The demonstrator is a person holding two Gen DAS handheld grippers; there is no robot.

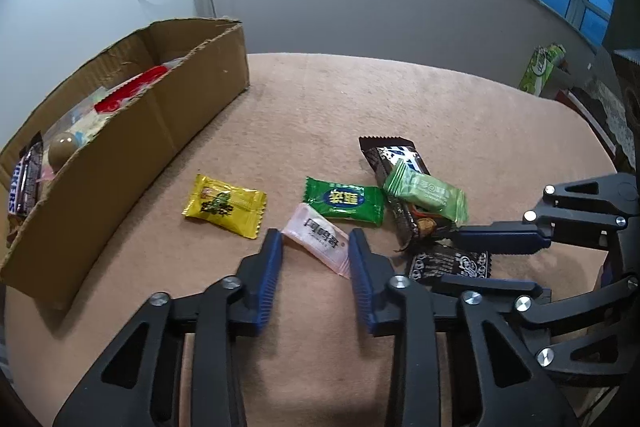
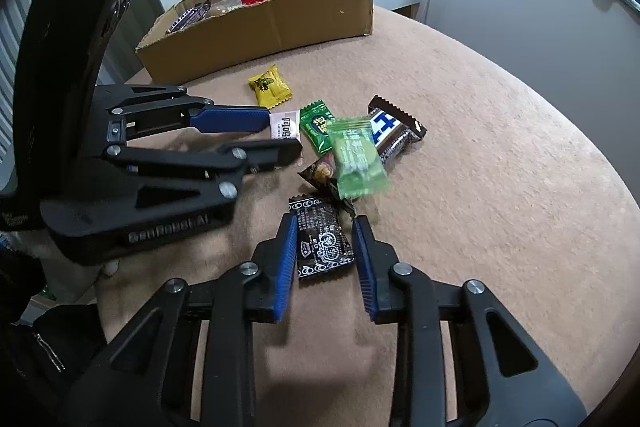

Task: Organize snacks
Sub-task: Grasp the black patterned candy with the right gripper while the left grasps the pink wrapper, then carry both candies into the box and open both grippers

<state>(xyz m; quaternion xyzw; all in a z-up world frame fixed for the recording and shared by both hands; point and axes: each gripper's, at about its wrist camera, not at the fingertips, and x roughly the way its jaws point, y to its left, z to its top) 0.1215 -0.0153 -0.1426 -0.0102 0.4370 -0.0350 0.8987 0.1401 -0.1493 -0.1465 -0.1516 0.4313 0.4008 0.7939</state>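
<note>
Several snack packets lie on a tan cloth-covered table (image 1: 400, 99). My left gripper (image 1: 315, 233) is shut on a pale pink packet (image 1: 320, 243) and is seen from the side in the right wrist view (image 2: 284, 135). My right gripper (image 2: 325, 221) is shut on a black packet (image 2: 324, 247) and enters the left wrist view from the right (image 1: 446, 257). Beyond them lie a yellow candy (image 1: 224, 205), a dark green packet (image 1: 344, 201), a light green packet (image 1: 428, 193) on a brown wrapper (image 1: 416, 227), and a brown chocolate bar (image 1: 394, 157).
An open cardboard box (image 1: 132, 147) stands at the table's far left, holding a Snickers bar (image 1: 24, 183), a red packet (image 1: 132, 91) and other snacks. A green carton (image 1: 540, 71) stands off the table's far right edge. A dark sleeve (image 2: 40, 347) is at lower left.
</note>
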